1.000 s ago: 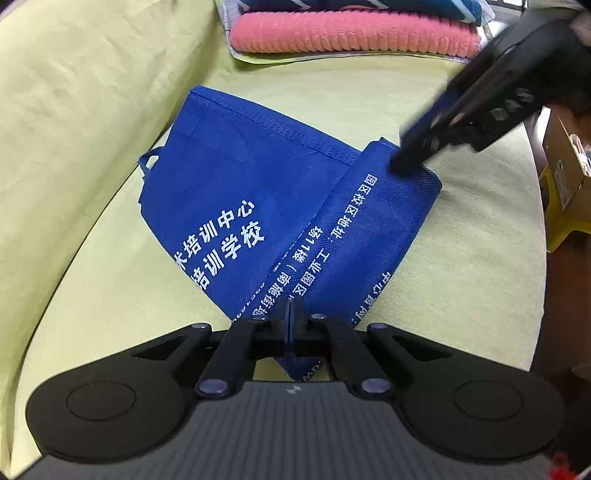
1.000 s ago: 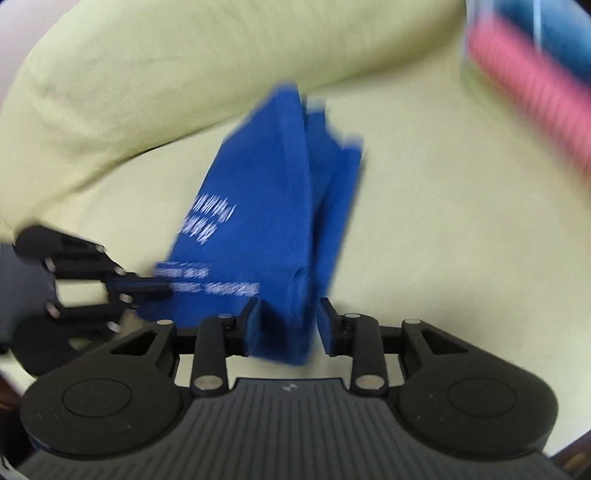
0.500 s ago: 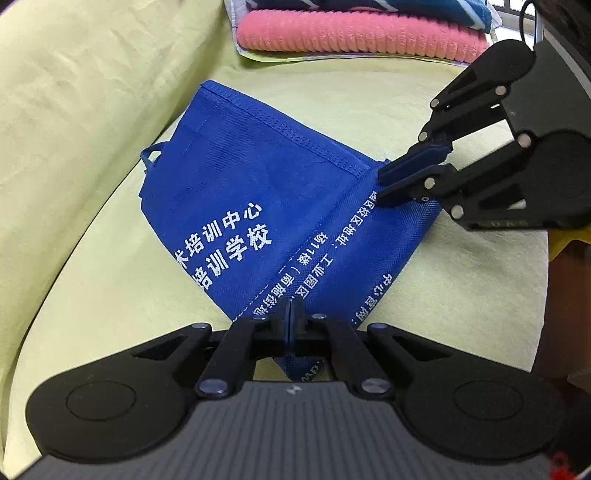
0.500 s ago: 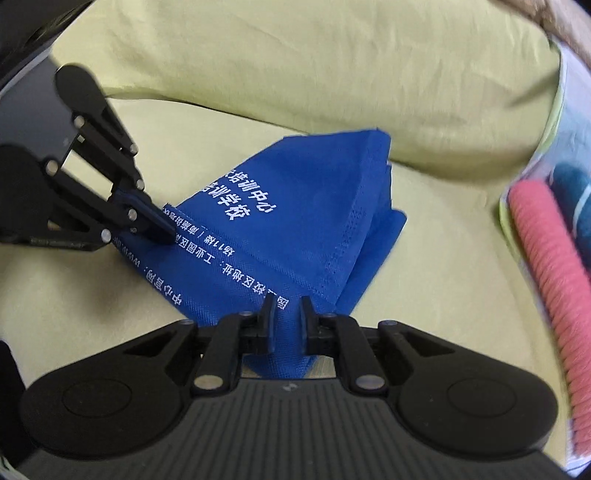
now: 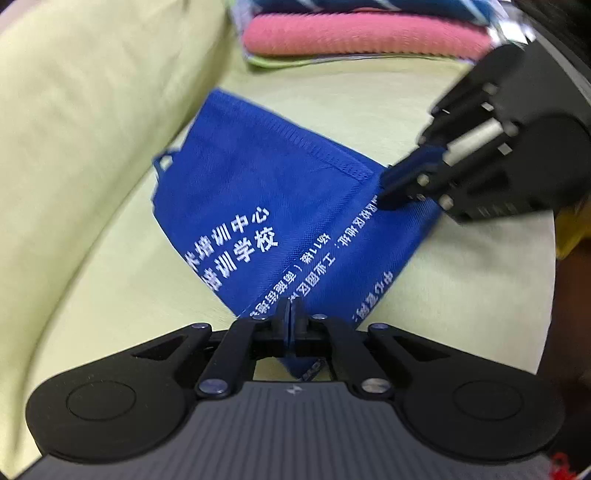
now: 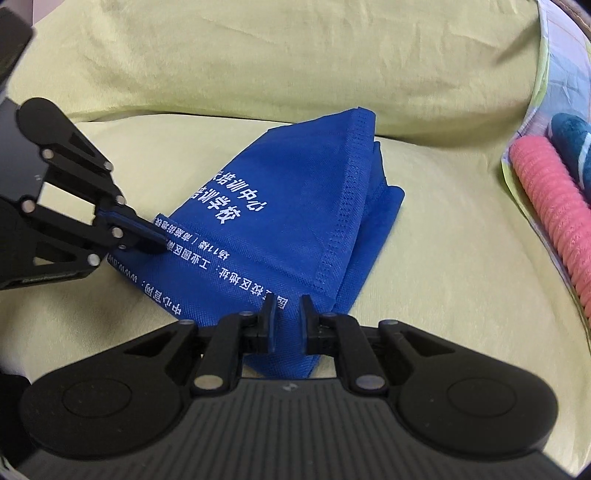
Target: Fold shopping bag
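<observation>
**Left wrist view: blue bag pinched at both corners on the sofa**

Left wrist cam has the shopping bag (image 5: 266, 206) right in the middle. It's blue non-woven fabric with white printed text, already folded over into a rough wedge, lying on the yellow-green sofa seat (image 5: 110, 295) near the back cushion (image 5: 74, 110). A little loop of handle (image 5: 164, 162) pokes out on the far left edge, toward the cushion.

The left gripper (image 5: 290, 321) is pressed tight together on the near corner of the bag, with a sliver of blue fabric squeezed between the pads. Over on the right of that view, the right gripper (image 5: 391, 188) has the other corner, at the end of the stitched hem.

From the right wrist cam it's the same deal mirrored: the right gripper (image 6: 286, 314) has its jaws just closed in on a thicker wad of fabric, so there's a narrow gap filled with blue, and the pads are pressing on it. The left gripper (image 6: 159, 242) shows at the left edge, clamped on its corner. The stretch of bag between the two looks lifted a bit and fairly taut, while the far end rests on the seat.

Off to the side sits a stack of folded textiles: a pink ribbed one (image 5: 362, 33) with a blue striped one (image 5: 369, 5) on top, well apart from the bag.
</observation>
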The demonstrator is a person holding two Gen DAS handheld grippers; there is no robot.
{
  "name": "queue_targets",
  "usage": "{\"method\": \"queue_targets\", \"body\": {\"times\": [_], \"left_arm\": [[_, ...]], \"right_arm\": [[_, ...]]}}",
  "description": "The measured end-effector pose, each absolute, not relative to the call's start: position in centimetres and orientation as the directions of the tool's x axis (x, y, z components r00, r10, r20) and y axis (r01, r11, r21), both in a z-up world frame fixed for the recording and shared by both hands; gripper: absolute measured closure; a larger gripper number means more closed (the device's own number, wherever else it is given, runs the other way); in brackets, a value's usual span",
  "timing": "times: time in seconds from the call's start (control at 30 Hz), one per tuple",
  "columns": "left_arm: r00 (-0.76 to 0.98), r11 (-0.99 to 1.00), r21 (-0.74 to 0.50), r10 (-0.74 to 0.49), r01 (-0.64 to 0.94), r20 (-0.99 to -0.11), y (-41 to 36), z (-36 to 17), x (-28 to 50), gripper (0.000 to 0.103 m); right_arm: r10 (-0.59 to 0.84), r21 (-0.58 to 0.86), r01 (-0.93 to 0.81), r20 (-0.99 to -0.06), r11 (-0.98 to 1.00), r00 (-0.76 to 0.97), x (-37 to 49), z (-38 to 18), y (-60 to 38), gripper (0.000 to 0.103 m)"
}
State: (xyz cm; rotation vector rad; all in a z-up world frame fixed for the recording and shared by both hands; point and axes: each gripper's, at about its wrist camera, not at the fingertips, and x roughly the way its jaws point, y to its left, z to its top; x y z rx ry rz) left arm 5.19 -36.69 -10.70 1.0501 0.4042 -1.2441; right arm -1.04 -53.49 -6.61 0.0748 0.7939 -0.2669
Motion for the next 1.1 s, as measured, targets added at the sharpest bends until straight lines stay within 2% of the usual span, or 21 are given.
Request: {"method": "queue_targets", "body": {"times": [0.03, 0.13, 0.17, 0.23, 0.33, 0.5, 0.53, 0.57, 0.63, 0.7, 0.83, 0.93, 1.0, 1.07, 1.1], "left_arm": [[0.356, -0.078, 0.491, -0.592, 0.868, -0.723, -35.8, -10.9, 4.4, 0.088], [0.431, -0.182, 0.687, -0.659, 0.704, -0.616, -32.6, -12.3, 2.2, 0.069], [0.449, -0.208, 0.736, -0.676, 0.644, -0.585, -31.7, -12.9, 1.6, 0.068], [0.466, -0.275, 0.795, -0.688, 0.541, -0.556, -30.5, -14.3, 0.6, 0.061], [0.472, -0.363, 0.835, -0.699, 0.413, -0.537, -29.4, -16.4, -0.3, 0.056], [0.505, -0.382, 0.883, -0.724, 0.274, -0.470, -30.4, -18.5, 0.5, 0.056], [0.510, -0.388, 0.886, -0.724, 0.254, -0.464, -30.8, -18.7, 0.9, 0.059], [0.507, -0.403, 0.883, -0.724, 0.242, -0.469, -31.2, -18.9, 1.2, 0.062], [0.482, -0.446, 0.866, -0.722, 0.224, -0.496, -31.9, -19.3, 1.7, 0.075], [0.462, -0.485, 0.847, -0.714, 0.217, -0.527, -32.3, -19.3, 2.1, 0.081], [0.412, -0.480, 0.814, -0.703, 0.327, -0.580, -32.8, -18.1, 3.2, 0.084], [0.399, -0.481, 0.809, -0.706, 0.337, -0.586, -32.8, -17.9, 3.5, 0.086], [0.394, -0.482, 0.802, -0.701, 0.353, -0.595, -33.0, -17.7, 3.6, 0.086], [0.389, -0.483, 0.794, -0.696, 0.369, -0.604, -33.2, -17.4, 3.8, 0.086], [0.386, -0.485, 0.792, -0.696, 0.371, -0.606, -33.2, -17.4, 3.8, 0.086]], "right_arm": [[-0.205, -0.027, 0.265, -0.713, 0.964, 0.671, -1.1, -6.6, -53.6, 0.094], [-0.195, -0.013, 0.265, -0.710, 0.964, 0.676, -1.2, -6.6, -53.7, 0.094], [-0.195, -0.013, 0.264, -0.708, 0.964, 0.678, -1.3, -6.6, -53.7, 0.094], [-0.194, -0.008, 0.265, -0.705, 0.964, 0.682, -1.5, -6.6, -53.6, 0.094], [-0.186, 0.005, 0.266, -0.703, 0.964, 0.687, -1.6, -6.6, -53.7, 0.094], [-0.163, 0.030, 0.260, -0.707, 0.965, 0.689, -1.6, -6.6, -54.1, 0.094], [-0.156, 0.037, 0.256, -0.706, 0.966, 0.691, -1.6, -6.7, -54.2, 0.094], [-0.149, 0.044, 0.253, -0.705, 0.966, 0.694, -1.7, -6.7, -54.3, 0.094], [-0.134, 0.063, 0.250, -0.704, 0.966, 0.697, -1.8, -6.7, -54.6, 0.094], [-0.122, 0.078, 0.246, -0.702, 0.966, 0.701, -1.8, -6.8, -54.8, 0.094], [-0.120, 0.066, 0.224, -0.681, 0.972, 0.722, -2.1, -6.8, -54.6, 0.094], [-0.117, -0.042, 0.118, -0.650, 0.992, 0.751, -2.7, -6.3, -53.4, 0.084], [-0.089, -0.103, 0.031, -0.630, 0.994, 0.772, -3.4, -5.6, -53.0, 0.057], [-0.025, -0.128, -0.073, -0.632, 0.989, 0.774, -4.0, -4.9, -52.8, 0.038], [-0.012, -0.166, -0.123, -0.638, 0.979, 0.770, -4.3, -4.8, -52.4, 0.038]]}}
